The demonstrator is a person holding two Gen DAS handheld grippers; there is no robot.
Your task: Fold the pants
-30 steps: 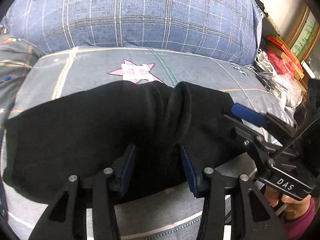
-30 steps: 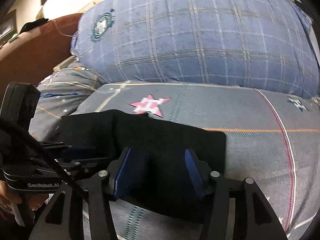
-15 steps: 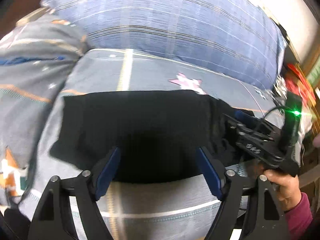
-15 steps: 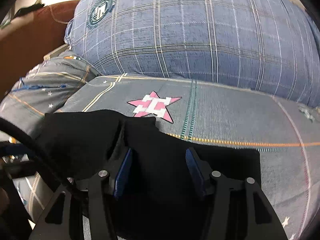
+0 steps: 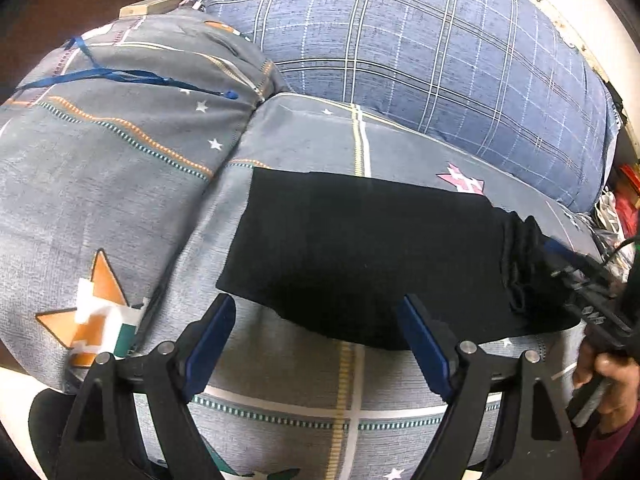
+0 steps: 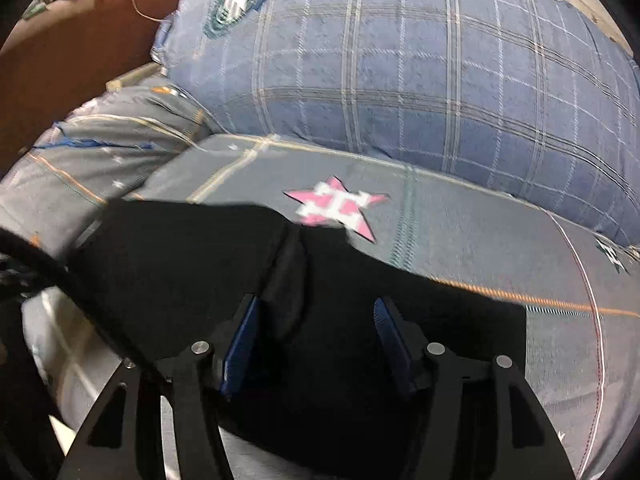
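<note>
Black pants (image 5: 360,248) lie folded in a flat band across the grey bed cover (image 5: 304,392). My left gripper (image 5: 316,304) hovers open just over their near edge, with nothing between its blue pads. At the pants' right end the fabric bunches into wrinkles where my right gripper (image 5: 576,276) sits, held by a person's hand (image 5: 608,368). In the right wrist view the right gripper (image 6: 316,304) straddles the pants (image 6: 180,264). A raised fold runs in between its pads, and its jaws are easing open.
A big blue plaid pillow (image 5: 420,60) stands along the back of the bed. A rolled grey quilt (image 5: 120,160) with an orange star lies to the left. Bags and red clutter (image 5: 616,208) crowd the right edge. A brown headboard (image 6: 60,60) rises at the far left.
My left gripper let go of the bunched middle of the pants, opened wide and slid left along them. The pants now lie flat there. The right gripper shifted a little, fabric still between its pads.
</note>
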